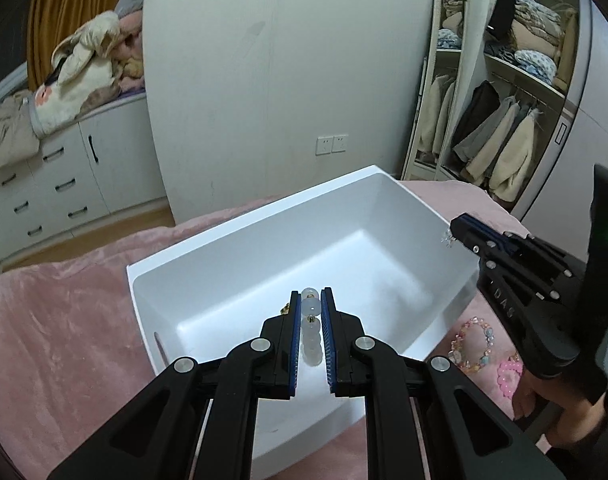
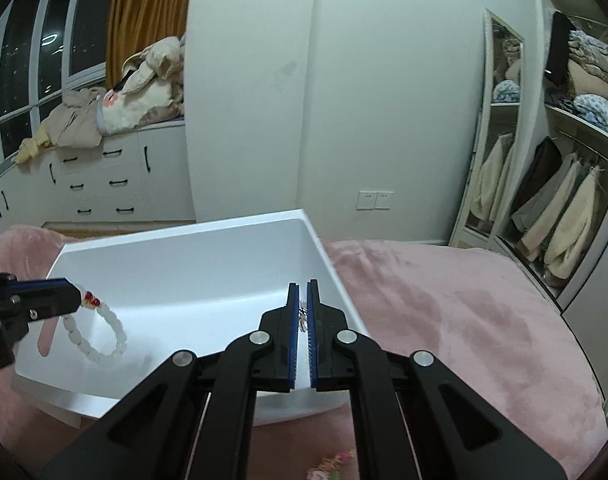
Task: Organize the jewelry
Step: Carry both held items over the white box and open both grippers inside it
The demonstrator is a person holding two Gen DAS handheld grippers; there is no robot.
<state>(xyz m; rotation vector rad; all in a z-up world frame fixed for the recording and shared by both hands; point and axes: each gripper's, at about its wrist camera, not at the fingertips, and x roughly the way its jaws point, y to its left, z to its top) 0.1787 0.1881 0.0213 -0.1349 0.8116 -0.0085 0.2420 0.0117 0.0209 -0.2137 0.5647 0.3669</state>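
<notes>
A white plastic bin [image 1: 207, 256] [image 2: 183, 236] sits on a pink blanket. My left gripper [image 1: 311, 300] is shut on a white bead bracelet [image 1: 311, 340] and holds it over the bin's near part; in the right wrist view the bracelet [image 2: 99, 340] hangs from that gripper [image 2: 73, 300] with red beads at the top. My right gripper [image 2: 302, 292] is shut on a small silver chain piece [image 2: 302, 316] over the bin's right rim; in the left wrist view the right gripper [image 1: 454, 226] holds the sparkly piece [image 1: 447, 237] at the rim.
A pastel multicolour bead bracelet [image 1: 474, 346] and a pink bead bracelet [image 1: 508, 376] lie on the pink blanket [image 2: 464, 312] right of the bin. More beads [image 2: 332, 462] lie near the front edge. A white wall, drawers and an open wardrobe stand behind.
</notes>
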